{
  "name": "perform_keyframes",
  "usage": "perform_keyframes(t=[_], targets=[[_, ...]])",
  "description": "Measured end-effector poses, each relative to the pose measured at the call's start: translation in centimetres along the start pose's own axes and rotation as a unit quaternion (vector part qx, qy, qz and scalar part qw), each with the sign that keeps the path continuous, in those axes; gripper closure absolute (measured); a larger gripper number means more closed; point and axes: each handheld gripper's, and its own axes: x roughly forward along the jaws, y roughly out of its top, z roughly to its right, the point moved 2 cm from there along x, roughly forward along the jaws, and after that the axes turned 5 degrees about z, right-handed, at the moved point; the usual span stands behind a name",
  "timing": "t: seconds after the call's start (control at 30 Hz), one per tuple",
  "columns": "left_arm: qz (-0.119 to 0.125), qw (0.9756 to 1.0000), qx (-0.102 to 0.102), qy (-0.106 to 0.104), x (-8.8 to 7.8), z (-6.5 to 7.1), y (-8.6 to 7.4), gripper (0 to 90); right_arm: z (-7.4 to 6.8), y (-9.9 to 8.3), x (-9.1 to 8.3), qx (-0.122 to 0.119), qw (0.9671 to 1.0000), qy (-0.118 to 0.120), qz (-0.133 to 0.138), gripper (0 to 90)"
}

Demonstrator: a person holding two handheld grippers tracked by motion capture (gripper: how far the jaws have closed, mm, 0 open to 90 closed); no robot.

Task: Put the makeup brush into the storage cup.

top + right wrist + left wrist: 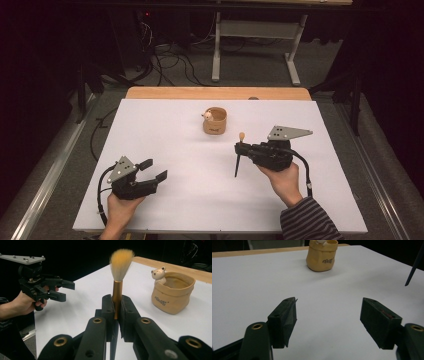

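Right tool (243,148) clamped on brush (118,282), long axis upright; pouch (215,121) lies ahead-left — nearer right hand. Left tool (152,170) apart, empty, over worktop (170,200).

The right gripper (115,312) looks like matt black plastic with brass-coloured rivets; between its jaws sits a brush (120,277) with soft, pale orange-tipped bristles, a shiny copper-toned metal collar and a dark, matt handle below the jaws. Ahead of the jaws, the pot (173,292) looks like glazed tan ceramic, shaped as a crumpled bag, with a smooth cream bear figure (159,273) at its rim. The surface (165,125) is smooth, matt white, its far edge bare wood. The left gripper (329,320) has the same matt black, its pads faintly textured.
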Motion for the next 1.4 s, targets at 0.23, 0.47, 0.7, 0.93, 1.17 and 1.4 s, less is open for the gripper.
perform_keyframes(t=[0.23,0.47,0.7,0.93,1.17,1.4], targets=[[0.003,1.0,-0.001,-0.002,0.0,0.1,0.0,29.5,0.4,0.7,0.3,-0.002,1.0,-0.007,0.001,85.9],[0.006,1.0,-0.003,-0.001,-0.1,0.0,0.0,29.2,0.9,1.2,0.7,-0.002,0.9999,-0.015,-0.003,85.8],[0.004,1.0,-0.001,-0.003,-0.1,0.1,0.0,29.3,1.2,1.8,1.0,-0.007,0.9997,-0.022,-0.004,85.8],[0.005,1.0,-0.003,-0.005,-0.2,0.1,0.0,29.3,1.5,2.9,1.4,-0.014,0.9995,-0.029,-0.006,85.8],[0.005,0.9999,-0.007,-0.008,-0.2,0.1,0.0,28.9,2.0,3.7,2.4,-0.018,0.9991,-0.036,-0.011,85.8],[0.005,0.9999,-0.006,-0.008,-0.2,0.1,0.0,28.8,2.6,4.2,3.5,-0.023,0.9983,-0.049,-0.02,85.8]])
